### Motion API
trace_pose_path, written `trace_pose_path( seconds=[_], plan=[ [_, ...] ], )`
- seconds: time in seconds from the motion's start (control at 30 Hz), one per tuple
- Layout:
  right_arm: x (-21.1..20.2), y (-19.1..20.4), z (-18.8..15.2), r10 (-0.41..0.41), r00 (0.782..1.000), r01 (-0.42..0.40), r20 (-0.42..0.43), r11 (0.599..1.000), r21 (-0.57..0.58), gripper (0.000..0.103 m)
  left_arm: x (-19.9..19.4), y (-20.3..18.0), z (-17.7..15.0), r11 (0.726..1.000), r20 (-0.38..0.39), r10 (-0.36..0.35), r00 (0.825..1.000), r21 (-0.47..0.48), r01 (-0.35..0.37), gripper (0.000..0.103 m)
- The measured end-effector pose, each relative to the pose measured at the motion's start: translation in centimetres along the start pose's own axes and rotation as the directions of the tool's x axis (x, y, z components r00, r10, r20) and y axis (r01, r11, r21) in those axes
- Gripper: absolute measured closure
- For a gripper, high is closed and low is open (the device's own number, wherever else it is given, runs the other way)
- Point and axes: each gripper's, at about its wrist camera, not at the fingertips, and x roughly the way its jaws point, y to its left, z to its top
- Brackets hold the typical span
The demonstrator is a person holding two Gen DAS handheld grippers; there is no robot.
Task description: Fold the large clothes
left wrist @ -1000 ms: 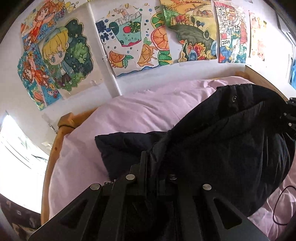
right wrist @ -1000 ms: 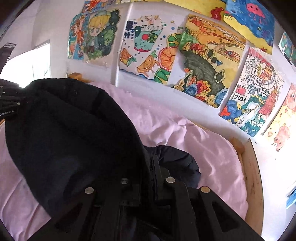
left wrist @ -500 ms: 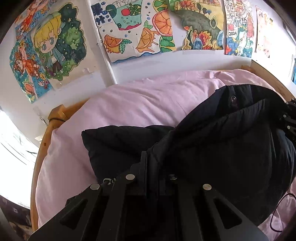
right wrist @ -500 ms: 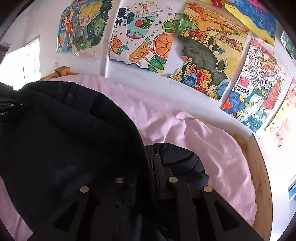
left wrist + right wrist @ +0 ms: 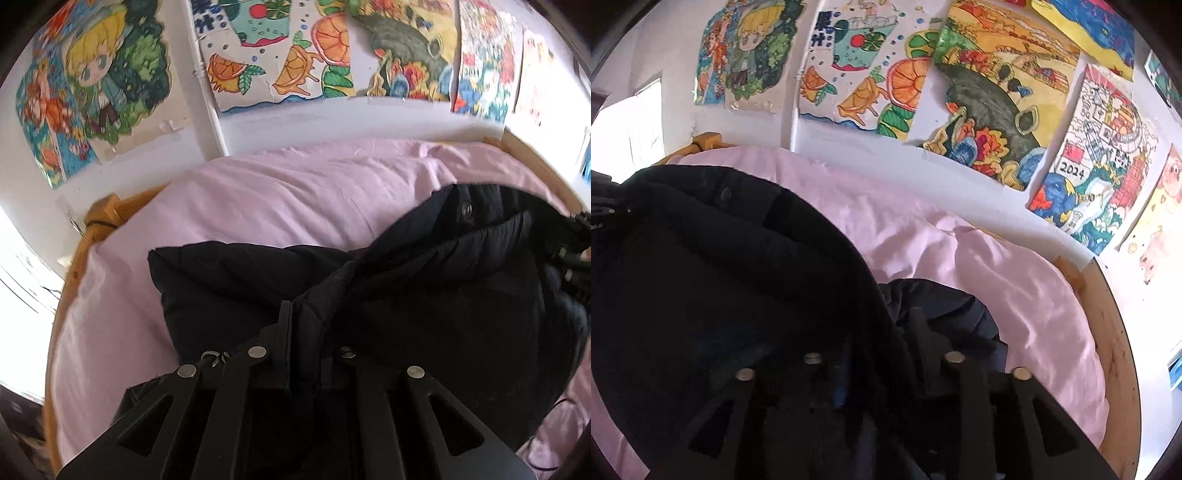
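Observation:
A large black padded jacket [image 5: 424,295] lies in a bulky fold across the pink bedding [image 5: 295,192], stretched between my two grippers. My left gripper [image 5: 301,317] is shut on a bunched edge of it, with a sleeve [image 5: 229,280] spread on the bed beyond. In the right wrist view the jacket [image 5: 720,277] covers the left half. My right gripper [image 5: 886,325] has its jaws opening, with the jacket's edge still draped between them and over the left finger. Its right finger [image 5: 918,325] stands clear of the cloth. A snap button [image 5: 726,192] shows near the collar.
The bed has a wooden frame [image 5: 70,288] that curves round the right side too [image 5: 1115,350]. Bright children's drawings [image 5: 990,110] cover the white wall behind. A window glares at the left [image 5: 631,129]. A thin black cable [image 5: 546,469] lies on the bedding near me.
Both grippers have sunk toward the bed with the jacket, and more of it now rests on the bedding. The right gripper's fingers have parted; the left stays closed on the cloth.

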Motion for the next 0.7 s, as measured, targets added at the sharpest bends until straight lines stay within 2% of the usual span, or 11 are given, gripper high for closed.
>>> trace_pose_path(
  seconds=[0.07,0.13,0.2,0.23,0.3,0.33,0.37,0.4,0.47,0.6,0.7],
  plan=[
    [-0.1,-0.7,-0.2,0.024,1.0,-0.025,0.019,0.999,0.035,0.034,-0.1,0.6,0.0,0.999,0.007,-0.041,0.999,-0.022,0.041,0.093],
    [-0.2,-1.1,-0.4,0.048,0.998,-0.05,0.038,0.997,0.052,0.032,-0.4,1.1,0.0,0.997,0.017,-0.065,0.998,-0.032,0.066,0.089],
    [-0.1,-1.0,-0.5,0.029,0.999,-0.031,0.039,0.999,0.035,0.026,-0.8,1.7,-0.1,0.995,0.033,-0.081,0.996,-0.057,0.083,0.078],
    [0.0,-1.0,-0.6,0.014,0.999,-0.015,0.039,1.0,0.024,0.021,-1.0,2.4,-0.2,0.993,0.048,-0.083,0.995,-0.078,0.087,0.067],
    [0.2,-1.1,-0.6,-0.026,0.999,0.025,0.044,1.0,0.013,0.013,-1.7,3.8,-0.3,0.986,0.083,-0.117,0.99,-0.113,0.126,0.061],
    [0.3,-1.5,-0.7,-0.05,0.998,0.049,0.049,0.999,0.02,0.011,-2.0,4.6,-0.3,0.981,0.09,-0.137,0.986,-0.129,0.148,0.055],
    [0.4,-2.0,-0.8,-0.041,0.998,0.039,0.053,0.998,0.039,0.01,-2.2,5.0,-0.4,0.981,0.091,-0.125,0.988,-0.14,0.137,0.043],
    [0.5,-2.5,-0.9,-0.029,0.998,0.026,0.054,0.998,0.055,0.01,-2.5,5.4,-0.6,0.985,0.101,-0.075,0.992,-0.149,0.09,0.04],
    [0.5,-3.5,-1.1,-0.016,0.998,0.01,0.061,0.995,0.096,0.01,-2.9,6.0,-1.2,0.988,0.131,-0.024,0.991,-0.146,0.043,0.039],
    [-0.4,-3.7,-1.4,-0.054,0.992,0.043,0.112,0.995,0.096,0.006,-3.1,7.0,-2.5,0.975,0.17,-0.059,0.984,-0.203,0.094,0.039],
    [-2.4,-5.4,-2.3,0.052,0.978,-0.082,0.202,0.986,0.144,0.006,-3.3,7.2,-3.6,0.979,0.194,-0.038,0.98,-0.188,0.075,0.039]
  ],
)
